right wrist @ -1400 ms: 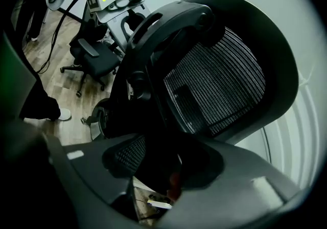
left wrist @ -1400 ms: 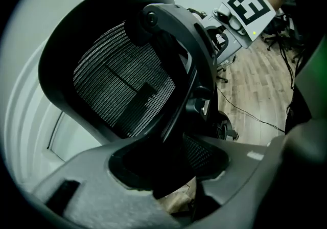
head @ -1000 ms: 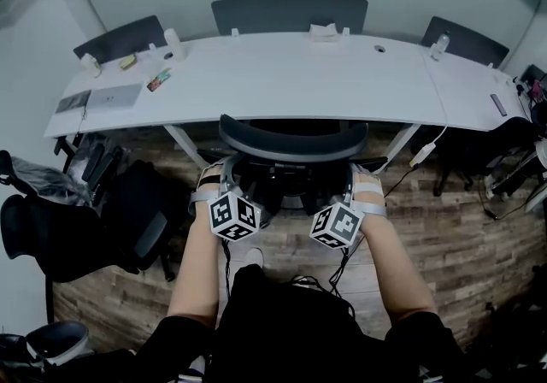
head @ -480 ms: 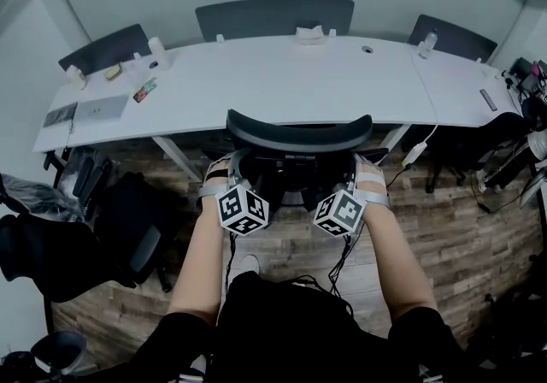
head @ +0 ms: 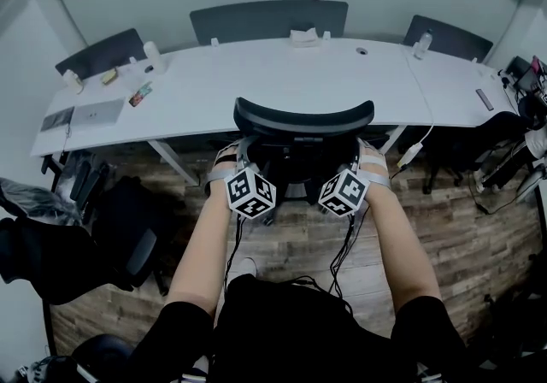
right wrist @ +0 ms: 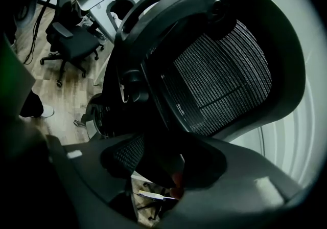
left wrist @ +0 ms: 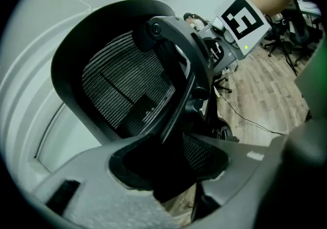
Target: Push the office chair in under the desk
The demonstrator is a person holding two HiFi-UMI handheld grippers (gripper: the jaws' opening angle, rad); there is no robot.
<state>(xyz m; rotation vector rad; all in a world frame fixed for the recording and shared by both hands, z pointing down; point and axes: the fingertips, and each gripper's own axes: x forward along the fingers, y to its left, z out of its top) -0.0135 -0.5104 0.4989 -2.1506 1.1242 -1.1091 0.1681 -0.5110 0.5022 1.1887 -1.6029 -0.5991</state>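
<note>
A black mesh-backed office chair [head: 303, 120] stands at the near edge of the long white desk [head: 256, 82], its backrest top level with the desk's rim. My left gripper [head: 237, 159] is shut on the left side of the backrest's frame [left wrist: 168, 95], which fills the gap between the jaws of my left gripper [left wrist: 168, 172]. My right gripper [head: 361, 159] sits at the backrest's right side. The jaws of my right gripper [right wrist: 163, 164] are opening, with the chair's frame [right wrist: 153, 85] still between them.
Three dark chairs [head: 269, 20] stand behind the desk. Another black chair [head: 51, 253] crowds the floor at the left. A laptop [head: 98, 112], a bottle [head: 152, 56] and small items lie on the desk. A cable [head: 419, 150] hangs at the right desk leg.
The chair has rolled forward toward the desk, and both grippers have gone forward with it, staying at the backrest's sides.
</note>
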